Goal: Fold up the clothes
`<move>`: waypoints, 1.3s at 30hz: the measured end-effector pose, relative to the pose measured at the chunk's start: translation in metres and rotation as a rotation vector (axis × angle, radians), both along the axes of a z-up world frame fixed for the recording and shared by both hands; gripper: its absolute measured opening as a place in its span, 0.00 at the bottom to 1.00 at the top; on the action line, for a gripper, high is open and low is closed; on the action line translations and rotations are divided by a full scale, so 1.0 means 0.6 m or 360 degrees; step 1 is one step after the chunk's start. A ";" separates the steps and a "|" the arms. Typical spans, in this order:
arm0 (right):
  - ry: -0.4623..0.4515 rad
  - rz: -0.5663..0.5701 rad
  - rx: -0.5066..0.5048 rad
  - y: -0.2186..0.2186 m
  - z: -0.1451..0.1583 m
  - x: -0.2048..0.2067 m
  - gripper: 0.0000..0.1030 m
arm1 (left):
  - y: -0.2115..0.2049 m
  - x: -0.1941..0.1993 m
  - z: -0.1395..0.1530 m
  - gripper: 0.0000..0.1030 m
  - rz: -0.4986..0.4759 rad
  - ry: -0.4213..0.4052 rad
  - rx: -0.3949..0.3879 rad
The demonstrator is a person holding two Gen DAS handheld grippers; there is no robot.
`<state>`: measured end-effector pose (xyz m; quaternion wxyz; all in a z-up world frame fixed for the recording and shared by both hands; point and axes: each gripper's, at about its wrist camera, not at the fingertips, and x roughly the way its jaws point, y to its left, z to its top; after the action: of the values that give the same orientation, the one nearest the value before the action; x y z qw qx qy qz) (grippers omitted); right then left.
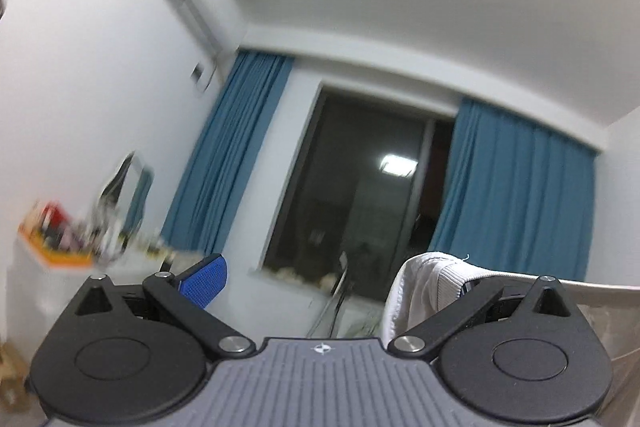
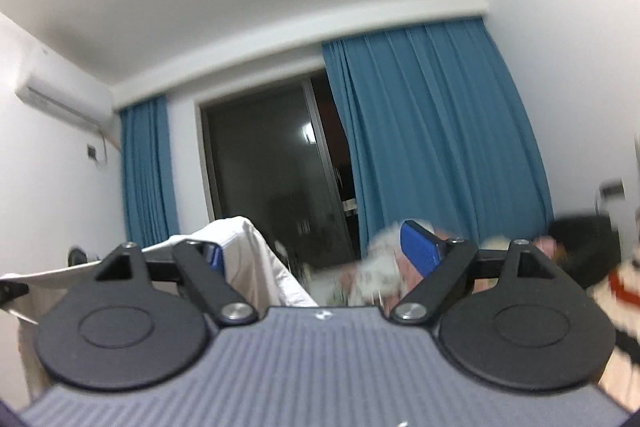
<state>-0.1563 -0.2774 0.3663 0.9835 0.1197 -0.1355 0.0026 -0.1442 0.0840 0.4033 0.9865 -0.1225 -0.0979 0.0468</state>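
Both grippers are raised and look toward the window, and both stand wide open. In the left wrist view my left gripper [image 1: 320, 283] has a white garment [image 1: 424, 291] draped over its right finger; its blue left finger pad [image 1: 206, 281] is bare. In the right wrist view my right gripper [image 2: 316, 255] has the white garment [image 2: 256, 259] draped over its left finger; its blue right finger pad [image 2: 420, 251] is bare. The cloth stretches taut from each covered finger toward the frame edge. No jaw closes on the cloth.
A dark window [image 1: 360, 187] with blue curtains [image 2: 432, 131] is ahead. An air conditioner [image 1: 188, 7] hangs on the left wall. A cluttered shelf [image 1: 60, 235] stands at left. A pile of clothes and a striped item [image 2: 620, 299] lie at right.
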 end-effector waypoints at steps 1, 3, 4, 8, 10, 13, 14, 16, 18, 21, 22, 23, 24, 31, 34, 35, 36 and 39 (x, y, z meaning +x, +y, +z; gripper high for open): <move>-0.0017 0.0002 0.0002 -0.006 0.033 -0.005 0.83 | -0.003 -0.003 0.031 1.00 -0.0016 -0.0021 0.0016; -0.0036 0.0029 0.0029 -0.021 0.097 -0.011 0.83 | -0.010 -0.007 0.095 1.00 -0.0040 -0.0059 0.0053; -0.0045 0.0040 0.0038 -0.028 0.125 -0.013 0.83 | -0.016 -0.006 0.121 1.00 -0.0047 -0.0076 0.0068; -0.0097 -0.0070 -0.0080 -0.043 0.213 0.002 0.89 | -0.048 0.019 0.208 1.00 -0.0052 -0.0131 0.0145; -0.0082 -0.0133 -0.0135 -0.052 0.229 0.030 0.89 | -0.068 0.047 0.228 1.00 -0.0054 -0.0129 0.0185; 0.0033 -0.0158 -0.0140 -0.070 0.215 0.089 0.88 | -0.091 0.116 0.211 1.00 -0.0103 -0.0019 0.0200; 0.0085 -0.0162 -0.0138 -0.076 0.197 0.114 0.88 | -0.099 0.150 0.191 1.00 -0.0124 0.0032 0.0202; 0.0190 -0.0168 -0.0133 -0.089 0.160 0.165 0.88 | -0.113 0.222 0.143 1.00 -0.0168 0.0140 0.0206; 0.0290 -0.0179 -0.0141 -0.103 0.110 0.232 0.88 | -0.118 0.299 0.089 1.00 -0.0205 0.0250 0.0185; 0.0433 -0.0198 -0.0151 -0.122 0.031 0.341 0.88 | -0.122 0.431 -0.001 1.00 -0.0245 0.0390 0.0132; 0.0474 -0.0204 -0.0148 -0.128 0.003 0.383 0.88 | -0.125 0.478 -0.032 1.00 -0.0250 0.0434 0.0117; 0.0512 -0.0210 -0.0144 -0.131 -0.029 0.425 0.88 | -0.130 0.527 -0.065 1.00 -0.0251 0.0471 0.0111; 0.0549 -0.0216 -0.0140 -0.134 -0.066 0.468 0.88 | -0.137 0.575 -0.098 1.00 -0.0243 0.0496 0.0116; 0.0803 -0.0259 -0.0111 -0.155 -0.328 0.766 0.88 | -0.163 0.917 -0.385 1.00 -0.0211 0.0807 0.0124; 0.0939 -0.0214 -0.0131 -0.153 -0.402 0.836 0.88 | -0.159 1.043 -0.529 1.00 -0.0213 0.1014 0.0081; 0.0991 -0.0187 -0.0146 -0.149 -0.418 0.849 0.88 | -0.156 1.079 -0.573 1.00 -0.0207 0.1084 0.0081; 0.1044 -0.0161 -0.0160 -0.146 -0.434 0.861 0.88 | -0.154 1.113 -0.619 1.00 -0.0190 0.1154 0.0091; 0.1200 -0.0080 -0.0204 -0.135 -0.481 0.899 0.88 | -0.131 1.192 -0.728 1.00 -0.0176 0.1330 0.0110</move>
<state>0.3829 -0.3582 0.0777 0.9695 0.0472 0.2334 -0.0573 0.5710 0.0056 -0.0338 0.9459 -0.0650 0.3159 0.0361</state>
